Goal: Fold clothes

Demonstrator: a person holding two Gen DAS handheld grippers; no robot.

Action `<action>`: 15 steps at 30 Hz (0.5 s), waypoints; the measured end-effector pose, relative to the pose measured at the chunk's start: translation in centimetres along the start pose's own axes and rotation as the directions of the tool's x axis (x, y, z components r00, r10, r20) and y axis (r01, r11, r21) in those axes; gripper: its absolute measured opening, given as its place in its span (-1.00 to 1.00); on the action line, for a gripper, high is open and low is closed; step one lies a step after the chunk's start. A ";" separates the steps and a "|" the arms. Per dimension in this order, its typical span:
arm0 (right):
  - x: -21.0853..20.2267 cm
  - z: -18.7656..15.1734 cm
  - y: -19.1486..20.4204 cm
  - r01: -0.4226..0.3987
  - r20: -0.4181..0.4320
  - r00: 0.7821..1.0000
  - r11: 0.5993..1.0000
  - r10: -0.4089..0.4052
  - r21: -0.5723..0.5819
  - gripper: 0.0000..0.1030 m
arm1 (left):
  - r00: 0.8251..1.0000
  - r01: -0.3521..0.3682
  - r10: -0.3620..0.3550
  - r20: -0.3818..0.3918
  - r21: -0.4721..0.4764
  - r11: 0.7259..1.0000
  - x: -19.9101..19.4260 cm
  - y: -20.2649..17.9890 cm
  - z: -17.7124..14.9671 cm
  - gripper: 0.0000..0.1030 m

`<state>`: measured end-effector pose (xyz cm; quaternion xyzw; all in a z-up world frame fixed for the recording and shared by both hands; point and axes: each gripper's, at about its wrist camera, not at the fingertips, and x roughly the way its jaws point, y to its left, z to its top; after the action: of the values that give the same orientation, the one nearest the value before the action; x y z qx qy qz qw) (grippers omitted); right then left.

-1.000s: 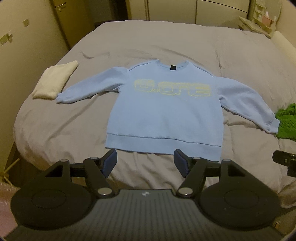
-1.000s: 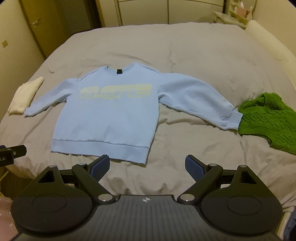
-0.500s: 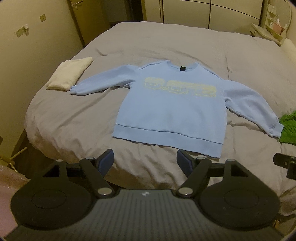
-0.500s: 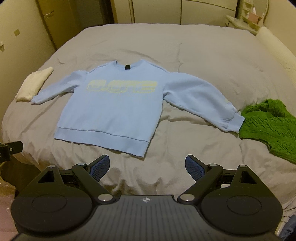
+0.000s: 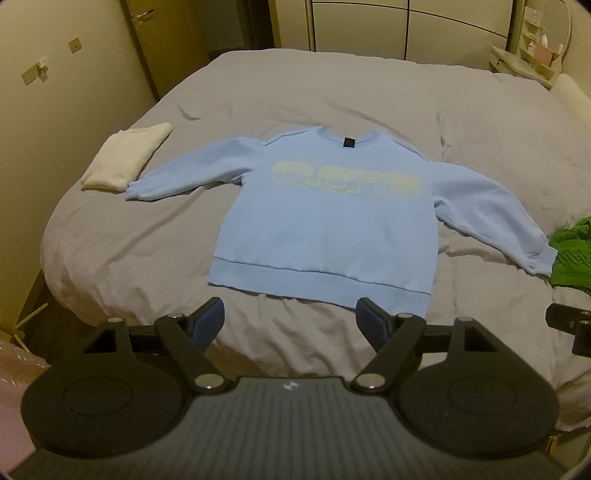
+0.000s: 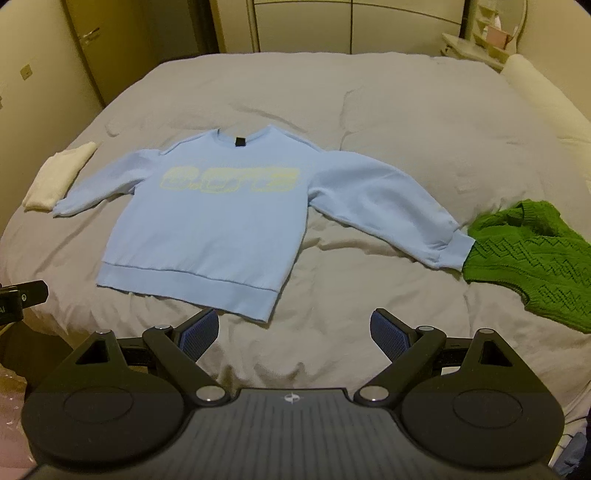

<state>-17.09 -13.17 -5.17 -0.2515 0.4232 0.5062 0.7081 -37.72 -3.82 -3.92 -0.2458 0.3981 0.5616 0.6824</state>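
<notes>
A light blue sweatshirt [image 5: 325, 236] with a pale yellow print lies flat, front up, sleeves spread, on the grey bed [image 5: 332, 99]; it also shows in the right wrist view [image 6: 207, 229]. My left gripper [image 5: 291, 319] is open and empty, held back above the bed's near edge, just short of the hem. My right gripper [image 6: 293, 328] is open and empty, near the hem's right corner. A green knit sweater [image 6: 535, 254] lies crumpled at the right sleeve cuff. A folded cream garment [image 5: 125, 158] lies by the left cuff.
The bed's left edge drops to the floor by a wall and door [image 5: 162, 48]. Wardrobe doors [image 6: 332, 26] stand behind the bed. A cream pillow [image 6: 543, 99] lies at the right. A shelf with small items [image 5: 532, 59] is at the far right.
Both grippers have drawn back and tilted up, so the sweatshirt sits farther off and more of the room shows. Both stay open. The clothes have not moved.
</notes>
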 end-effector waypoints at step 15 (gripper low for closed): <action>3.7 4.4 -0.5 0.004 0.015 1.000 1.000 -0.004 0.000 0.93 | 1.000 0.008 -0.008 -0.002 -0.020 1.000 3.8 -0.6 3.9 0.52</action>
<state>-14.67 -8.04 -6.14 -0.2482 0.4174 0.5068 0.7123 -35.93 1.22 -4.92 -0.2545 0.3923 0.5626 0.6818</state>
